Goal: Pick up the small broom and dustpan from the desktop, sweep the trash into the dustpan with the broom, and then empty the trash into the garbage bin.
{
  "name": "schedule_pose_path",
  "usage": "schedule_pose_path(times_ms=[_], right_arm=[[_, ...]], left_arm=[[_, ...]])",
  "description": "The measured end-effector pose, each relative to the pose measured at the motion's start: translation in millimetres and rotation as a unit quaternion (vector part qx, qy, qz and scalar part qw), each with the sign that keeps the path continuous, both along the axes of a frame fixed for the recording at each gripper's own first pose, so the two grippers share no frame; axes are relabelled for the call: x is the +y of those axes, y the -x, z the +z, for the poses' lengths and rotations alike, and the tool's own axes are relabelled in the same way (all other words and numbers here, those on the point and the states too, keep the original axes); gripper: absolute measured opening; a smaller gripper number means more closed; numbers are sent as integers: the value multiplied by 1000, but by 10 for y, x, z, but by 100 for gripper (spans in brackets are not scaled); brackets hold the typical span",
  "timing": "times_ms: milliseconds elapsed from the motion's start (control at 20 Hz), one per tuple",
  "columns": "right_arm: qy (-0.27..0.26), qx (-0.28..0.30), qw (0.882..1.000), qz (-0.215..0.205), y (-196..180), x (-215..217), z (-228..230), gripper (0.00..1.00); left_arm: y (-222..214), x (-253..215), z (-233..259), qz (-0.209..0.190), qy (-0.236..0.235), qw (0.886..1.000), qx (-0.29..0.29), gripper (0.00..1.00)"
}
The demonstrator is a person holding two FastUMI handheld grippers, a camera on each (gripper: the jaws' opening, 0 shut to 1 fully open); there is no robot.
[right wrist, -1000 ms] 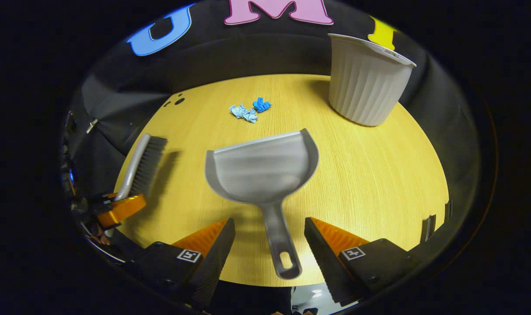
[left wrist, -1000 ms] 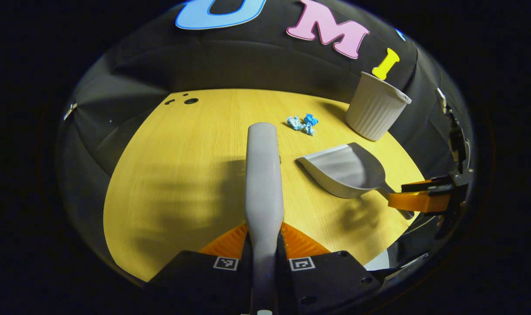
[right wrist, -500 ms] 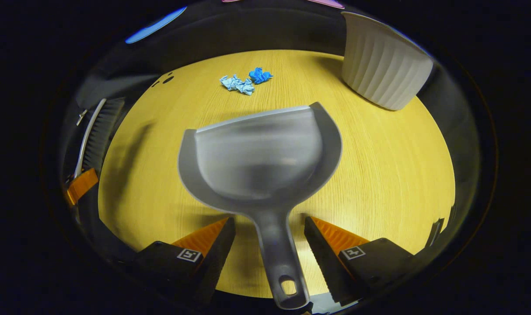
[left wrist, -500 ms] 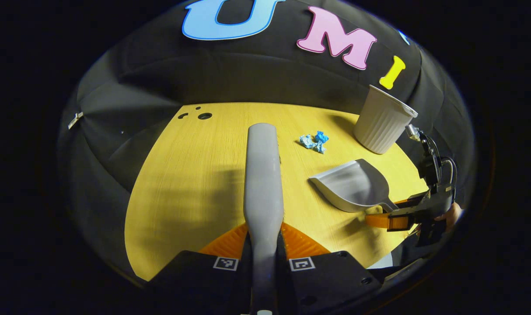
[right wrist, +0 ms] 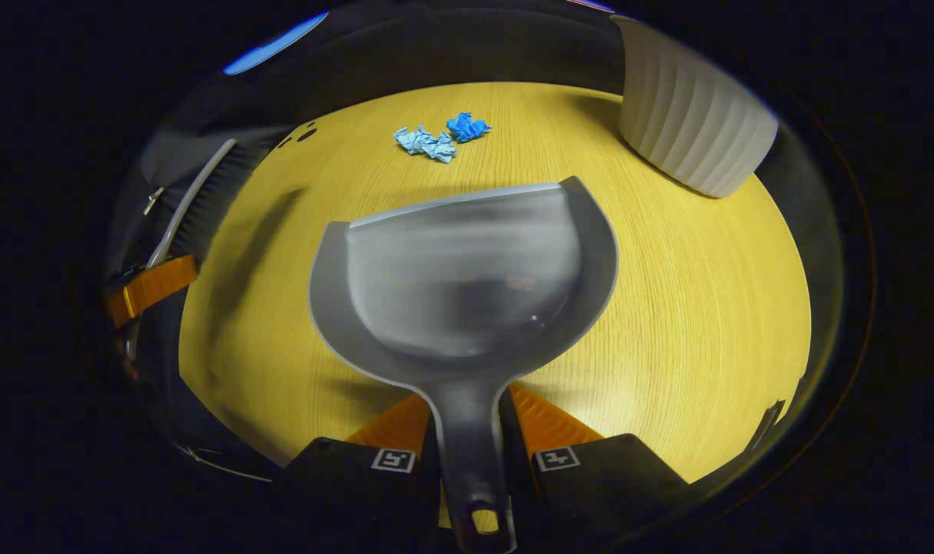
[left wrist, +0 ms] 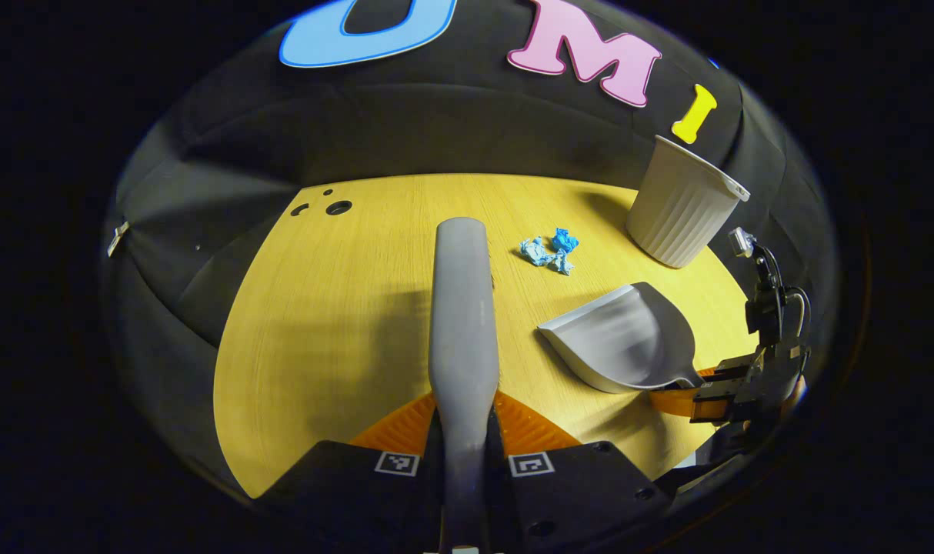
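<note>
In the left gripper view, my left gripper (left wrist: 464,415) is shut on the handle of the grey broom (left wrist: 461,308), which points away over the wooden desktop (left wrist: 321,323). Blue crumpled trash (left wrist: 549,251) lies beyond it, to the right. My right gripper (right wrist: 469,427) is shut on the handle of the grey dustpan (right wrist: 467,269), whose pan faces the blue trash (right wrist: 440,138). From the left gripper view, the dustpan (left wrist: 625,338) sits to the right with the right gripper (left wrist: 709,396) behind it. The broom (right wrist: 205,192) and left gripper (right wrist: 150,286) appear at the left of the right gripper view.
A white ribbed garbage bin (left wrist: 682,206) stands at the far right of the desktop, also seen as the bin (right wrist: 690,131) in the right gripper view. Small holes (left wrist: 332,206) mark the desktop's far left corner. Black cloth walls surround the table.
My right gripper moved forward along the dustpan handle and closed on it; it was open one second ago. The left gripper keeps its hold on the broom and shifted slightly.
</note>
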State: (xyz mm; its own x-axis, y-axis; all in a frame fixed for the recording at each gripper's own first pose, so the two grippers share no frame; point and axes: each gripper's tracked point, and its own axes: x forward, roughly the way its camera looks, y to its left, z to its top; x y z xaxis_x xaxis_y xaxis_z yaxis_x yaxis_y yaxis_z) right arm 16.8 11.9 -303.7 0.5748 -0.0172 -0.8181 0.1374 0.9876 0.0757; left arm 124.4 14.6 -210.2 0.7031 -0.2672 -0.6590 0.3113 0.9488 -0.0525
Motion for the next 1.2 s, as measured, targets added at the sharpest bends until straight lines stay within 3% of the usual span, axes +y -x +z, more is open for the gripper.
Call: schedule_pose_path(times_ms=[100,150,200,250,300,700,850,1000,1100,1200], right_arm=[[-6,-8,1000,11,19,-3,30,40],[-8,-16,1000,17,23,-4,83,31],[-8,-25,999,26,-15,-15,130,39],[-3,-34,999,37,-58,-43,196,39],[3,-41,998,48,-107,-92,265,39],[13,-40,995,91,-140,-555,415,38],[19,-26,993,116,-86,-635,357,39],[17,-28,991,128,-134,-674,323,39],[15,-27,991,132,-140,-680,303,39],[16,-27,990,136,-137,-692,297,39]], left_arm=[[-148,-84,-16,-16,-15,1000,2,28],[-233,-122,-15,-28,-22,999,-1,28],[-324,-163,-4,-40,-29,999,-2,24],[-413,-203,-14,-50,-34,998,-2,24],[-519,-235,-14,-57,-39,998,-1,31],[-1607,-688,-36,-117,-107,987,-14,28],[-1981,-875,-97,-163,-174,971,-32,31],[-2246,-1051,-137,-223,-236,945,-47,28],[-2304,-1175,-167,-266,-259,927,-53,24],[-2263,-1313,-233,-307,-262,914,-48,28]])
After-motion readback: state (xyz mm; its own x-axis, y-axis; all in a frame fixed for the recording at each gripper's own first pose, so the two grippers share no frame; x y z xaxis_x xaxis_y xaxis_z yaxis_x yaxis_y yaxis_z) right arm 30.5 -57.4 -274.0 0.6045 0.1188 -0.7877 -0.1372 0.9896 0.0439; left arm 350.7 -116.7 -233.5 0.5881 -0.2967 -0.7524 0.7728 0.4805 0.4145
